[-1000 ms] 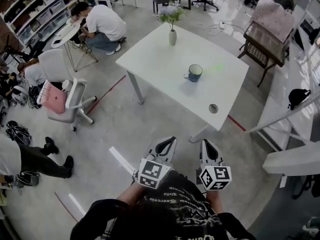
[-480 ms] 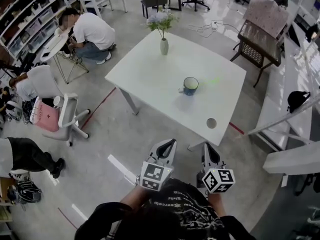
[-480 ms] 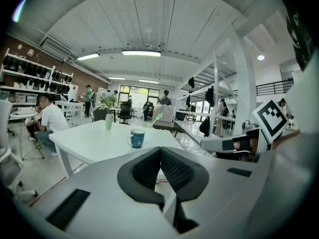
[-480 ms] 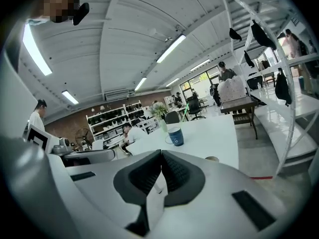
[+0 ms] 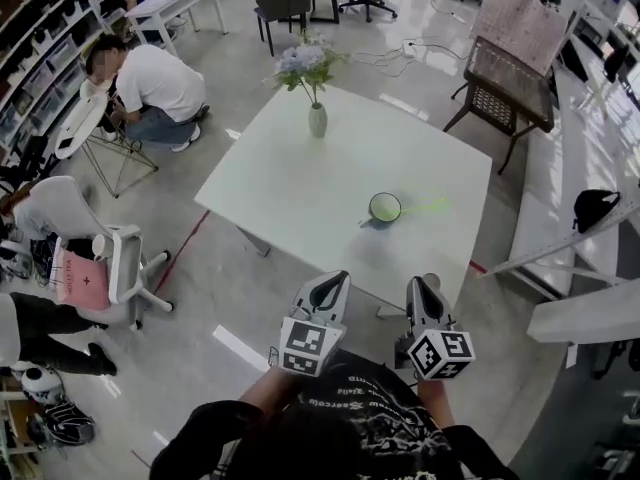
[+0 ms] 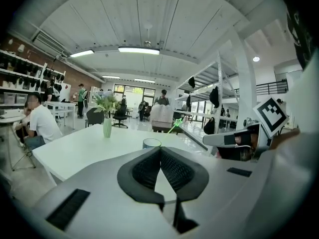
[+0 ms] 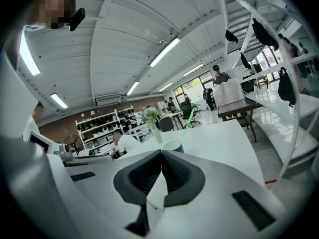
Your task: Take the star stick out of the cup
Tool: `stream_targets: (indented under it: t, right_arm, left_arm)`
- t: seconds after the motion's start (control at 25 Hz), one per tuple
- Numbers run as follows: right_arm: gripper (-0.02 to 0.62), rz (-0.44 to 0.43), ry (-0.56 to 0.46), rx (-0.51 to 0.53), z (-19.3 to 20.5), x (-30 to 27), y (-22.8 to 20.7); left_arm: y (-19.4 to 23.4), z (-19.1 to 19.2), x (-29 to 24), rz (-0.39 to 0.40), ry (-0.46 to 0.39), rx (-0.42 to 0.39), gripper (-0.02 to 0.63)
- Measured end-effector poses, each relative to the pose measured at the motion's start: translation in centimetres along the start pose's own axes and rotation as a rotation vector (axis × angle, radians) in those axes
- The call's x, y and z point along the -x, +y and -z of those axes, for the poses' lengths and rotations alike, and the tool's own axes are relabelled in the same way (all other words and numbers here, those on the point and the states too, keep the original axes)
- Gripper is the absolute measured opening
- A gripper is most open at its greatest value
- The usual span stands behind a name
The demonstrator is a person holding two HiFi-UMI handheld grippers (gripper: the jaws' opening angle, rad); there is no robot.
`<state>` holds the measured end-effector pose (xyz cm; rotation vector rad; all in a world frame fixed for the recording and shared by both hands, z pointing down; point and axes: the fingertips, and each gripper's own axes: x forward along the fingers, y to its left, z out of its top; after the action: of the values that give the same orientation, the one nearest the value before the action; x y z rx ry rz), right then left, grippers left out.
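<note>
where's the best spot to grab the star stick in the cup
Grip the star stick by its shaft just outside the rim of the cup, coming from the right. It leans out over the rim that way, so the shaft is clear there.

The desk (image 5: 290, 183) is plain white; toward its near right corner the cup (image 5: 384, 208) is dark teal with a pale inside, and the stick (image 5: 428, 206) is bright green. By the far edge the vase (image 5: 317, 120) is pale grey-green, with lilac-blue flowers (image 5: 300, 60) and green leaves. The left gripper (image 5: 338, 278) and right gripper (image 5: 414, 282) are light grey with black-lined jaws and black-and-white square markers (image 5: 303, 346), and the floor (image 5: 230, 268) is grey with a red line.
</note>
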<state>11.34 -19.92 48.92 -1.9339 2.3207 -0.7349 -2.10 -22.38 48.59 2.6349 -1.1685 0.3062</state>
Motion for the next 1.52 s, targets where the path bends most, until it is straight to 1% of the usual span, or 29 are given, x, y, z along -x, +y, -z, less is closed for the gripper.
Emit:
stream_targets:
  t: [0.12,0.24,0.36,0.4,0.44,0.48,0.56,0.68,0.84,0.96,1.08,1.2,1.36,1.52]
  right_arm:
    - [0.011,0.039,-0.011,-0.007,-0.6,-2.7,-0.4]
    - [0.011,0.075,-0.015,-0.012,-1.0,-3.9,-1.6]
    - [0.017,0.087,-0.023,-0.015,-1.4,-4.9,-3.0]
    - [0.042,0.080,-0.028,-0.016,-1.7,-5.3,-3.3]
    - [0.089,0.073,-0.031,-0.016,-2.0,-5.7,-3.7]
    - [0.117,0.066,-0.032,-0.015,-2.4,-6.0,-4.1]
    - [0.137,0.059,-0.022,-0.008,-3.0,-6.7,-5.0]
    - [0.197,0.048,0.010,0.011,-3.3,-7.8,-6.2]
    - [0.229,0.017,0.031,0.010,-3.7,-9.5,-7.1]
    - [0.243,0.000,0.039,0.016,-3.9,-10.5,-7.6]
    - [0.261,-0.015,0.046,0.021,-4.1,-11.9,-8.1]
    - [0.261,-0.030,0.049,0.030,-4.3,-13.3,-8.3]
    - [0.261,-0.052,0.068,0.067,-4.5,-14.8,-8.9]
    - [0.261,-0.063,0.078,0.066,-4.5,-16.1,-9.6]
  left_arm:
    - [2.6,-0.5,-2.2,0.019,0.000,0.003,0.020]
    - [3.5,-0.9,-3.9,0.036,0.006,-0.003,0.020]
    - [4.1,-1.0,-5.0,0.030,0.008,0.003,0.020]
    - [4.3,-1.0,-5.3,0.022,0.010,0.004,0.020]
    - [4.3,-0.9,-5.6,0.012,0.014,0.005,0.020]
    - [4.4,-0.9,-5.8,0.001,0.017,0.008,0.020]
    - [4.4,-1.1,-6.2,-0.018,0.021,0.014,0.020]
    - [4.6,-1.9,-6.7,-0.041,0.019,0.019,0.020]
    - [5.4,-2.1,-7.3,-0.083,0.021,0.024,0.020]
    - [5.6,-2.4,-7.6,-0.099,0.019,0.036,0.020]
    - [5.7,-2.1,-7.8,-0.109,0.023,0.031,0.020]
    - [6.0,-2.3,-7.7,-0.132,0.027,0.039,0.020]
    - [6.4,-2.6,-7.9,-0.157,0.018,0.043,0.020]
    - [6.5,-2.5,-8.1,-0.171,0.017,0.030,0.020]
